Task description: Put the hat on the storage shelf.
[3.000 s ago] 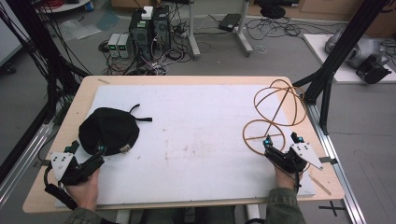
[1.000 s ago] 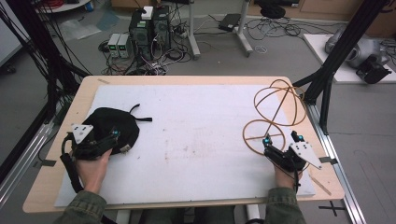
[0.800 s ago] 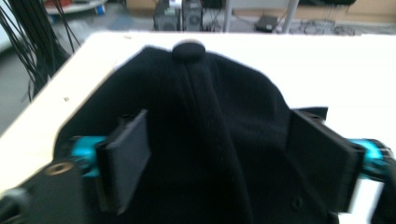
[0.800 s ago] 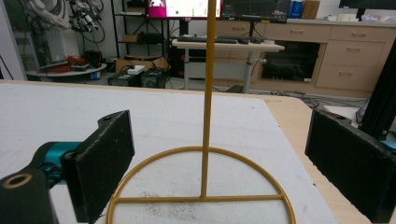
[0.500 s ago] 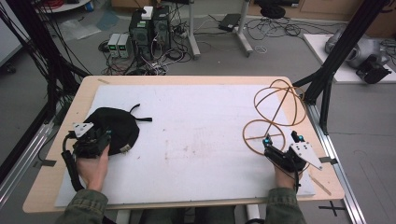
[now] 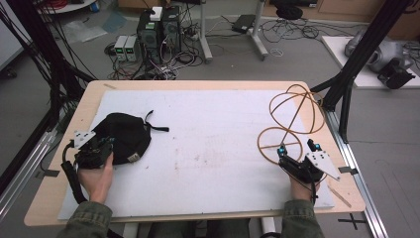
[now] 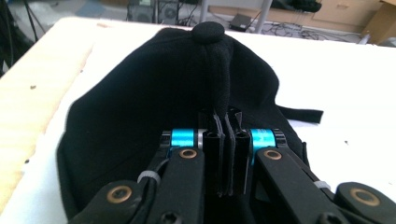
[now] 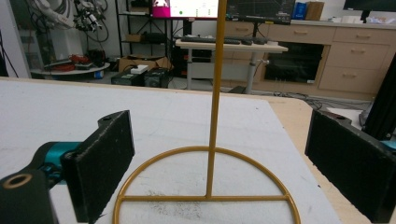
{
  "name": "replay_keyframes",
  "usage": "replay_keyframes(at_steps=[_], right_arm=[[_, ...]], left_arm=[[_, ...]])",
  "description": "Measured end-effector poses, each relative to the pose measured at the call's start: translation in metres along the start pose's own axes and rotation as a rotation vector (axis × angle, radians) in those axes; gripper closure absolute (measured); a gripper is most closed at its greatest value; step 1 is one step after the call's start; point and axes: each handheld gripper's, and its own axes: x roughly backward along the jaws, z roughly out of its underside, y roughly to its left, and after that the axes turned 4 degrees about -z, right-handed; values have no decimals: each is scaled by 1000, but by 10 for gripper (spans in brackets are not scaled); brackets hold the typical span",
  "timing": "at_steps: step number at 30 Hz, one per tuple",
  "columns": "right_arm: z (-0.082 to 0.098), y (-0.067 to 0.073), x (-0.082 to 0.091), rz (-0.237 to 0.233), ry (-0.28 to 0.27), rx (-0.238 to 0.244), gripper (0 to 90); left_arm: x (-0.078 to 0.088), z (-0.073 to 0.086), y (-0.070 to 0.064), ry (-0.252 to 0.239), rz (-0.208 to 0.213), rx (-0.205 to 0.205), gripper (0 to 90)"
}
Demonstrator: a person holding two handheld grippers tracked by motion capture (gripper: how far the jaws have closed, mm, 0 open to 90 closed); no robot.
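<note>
Nearest you, your left gripper [image 6: 101,148] sits at the near-left of the white mat [image 6: 208,148], its jaws pressed together on a raised fold of the black cap [image 6: 126,136]; in the left gripper view the pinched ridge of cloth runs straight away from the jaws up to the crown button [image 7: 208,32]. The cap lies flat on the mat at the left side, just inside the wooden table [image 6: 89,99] edge, with its thin strap [image 6: 156,126] trailing off to the right, toward the middle of the mat. Your left hand [image 6: 96,176] wraps the gripper from behind. On the right, your right gripper [image 6: 297,148] rests near the front-right edge with its jaws spread wide, touching nothing; between them in the right gripper view stands the yellow wire stand [image 8: 210,186]. Its round base ring [image 6: 280,146] lies flat on the mat just ahead of the jaws, and its stem [image 6: 294,116] rises from the base and leans away from you to the far right, carrying crossed wire hoops [image 6: 297,106] by the far-right table edge. Beyond the table, computer boxes [image 6: 158,29] and cables lie on the floor.
</note>
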Motion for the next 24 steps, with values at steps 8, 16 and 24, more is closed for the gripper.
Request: replay_keyframes(at_steps=[8, 16, 24], right_arm=[[0, 0, 1, 5, -5, 0, 72], [-1, 0, 2, 3, -10, 9, 72], [0, 0, 3, 0, -6, 6, 72]], left_arm=[[16, -13, -8, -130, 50, -43, 875], [38, -36, -25, -309, 137, -111, 875], [44, -52, -41, -394, 207, -136, 874]])
